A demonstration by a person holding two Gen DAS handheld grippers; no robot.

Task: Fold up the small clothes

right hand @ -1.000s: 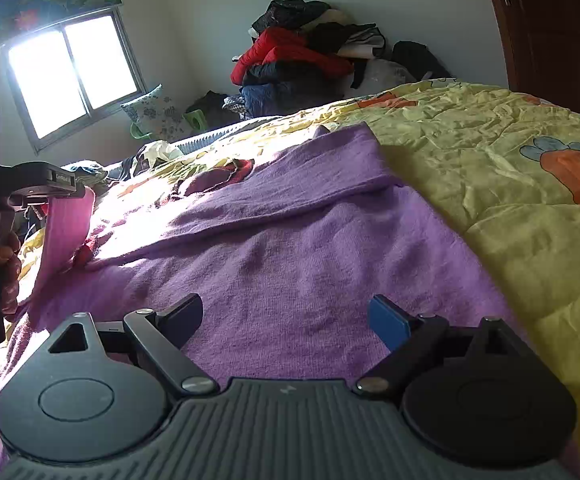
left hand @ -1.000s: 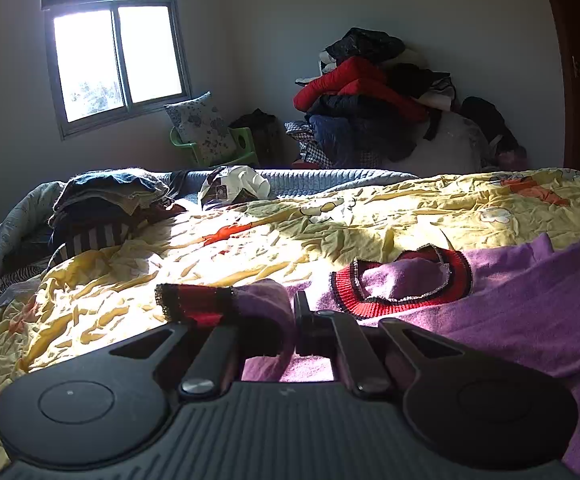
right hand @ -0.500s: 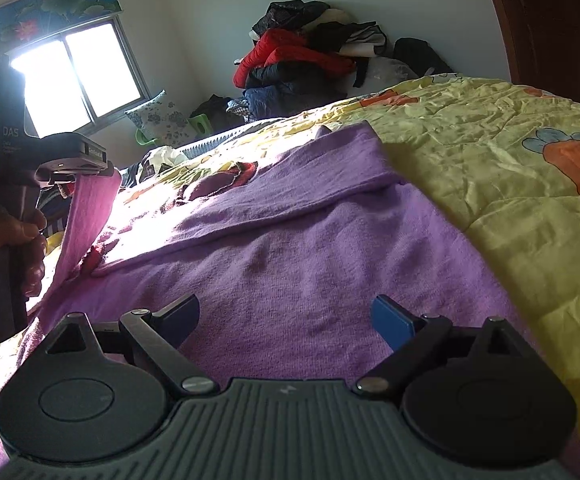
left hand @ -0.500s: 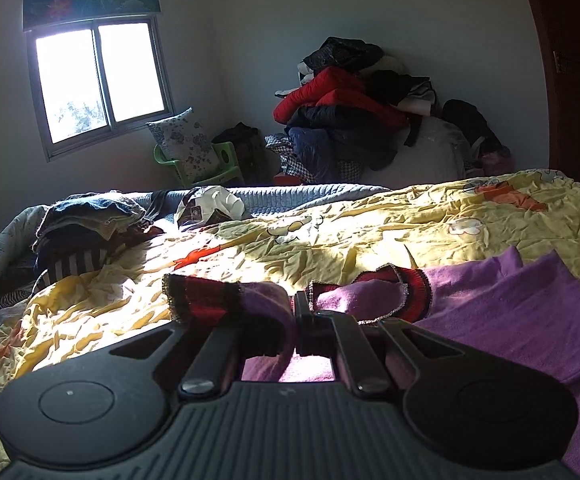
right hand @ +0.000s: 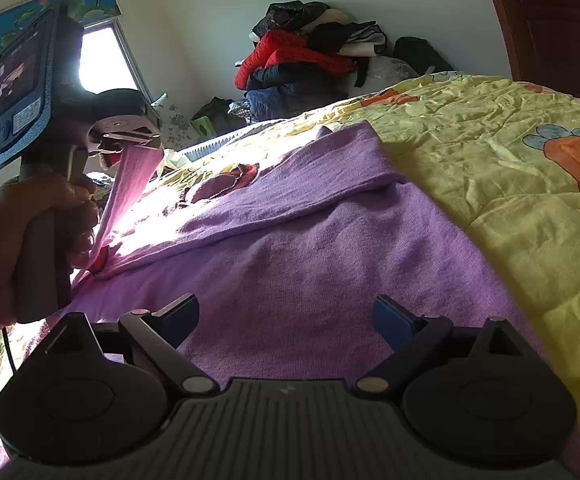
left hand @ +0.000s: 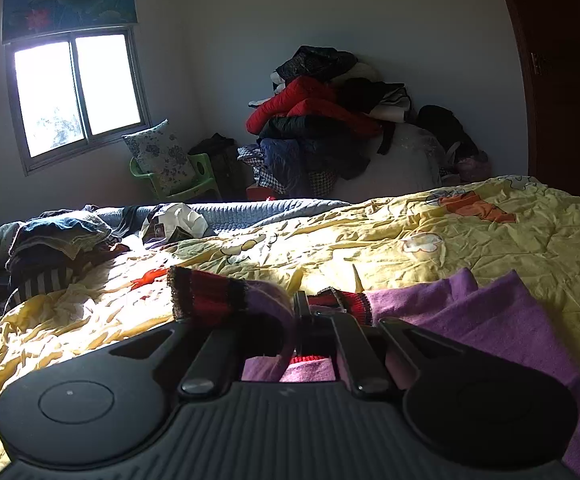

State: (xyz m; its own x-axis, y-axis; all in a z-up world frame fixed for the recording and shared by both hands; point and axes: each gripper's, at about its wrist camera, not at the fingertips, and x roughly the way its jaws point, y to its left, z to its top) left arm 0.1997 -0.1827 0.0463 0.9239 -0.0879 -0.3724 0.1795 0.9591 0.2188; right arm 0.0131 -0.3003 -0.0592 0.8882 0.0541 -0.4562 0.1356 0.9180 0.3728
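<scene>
Currently the left gripper (left hand: 296,312) is clamped tight on the sleeve (left hand: 264,308) of the purple sweater (right hand: 310,248), just behind its red-and-black striped cuff (left hand: 206,294). The cuff sticks out left of the closed jaws. In the right wrist view the same gripper (right hand: 130,136) is held up off the bed by the person's left hand (right hand: 22,236), and the sleeve (right hand: 130,184) hangs from it as a taut pink-lit strip down to the sweater body.

The right gripper (right hand: 286,316) has jaws spread wide, blue pads (right hand: 394,320) well apart, nothing between them. It hovers low over the sweater's lower body; cannot tell if the tips touch the fabric.

The sweater lies flat on the yellow cartoon-print quilt (right hand: 510,168), front side up toward the far end of the bed. The other sleeve (right hand: 318,176) is already folded diagonally across the chest. The red-trimmed collar (right hand: 226,180) sits in the sun patch beyond it.

Further out:
- a stack of dark folded clothes (left hand: 50,248) at the quilt's far left edge
- a crumpled white item (left hand: 174,224) beside it
- a grey ribbed blanket (left hand: 258,210) along the far edge of the bed
- a green plastic chair (left hand: 178,184) with a floral cushion (left hand: 162,156) under the window (left hand: 78,92)
- a big heap of jackets (left hand: 322,120), red ones on top, against the back wall
- a brown door (right hand: 550,20) at right
</scene>
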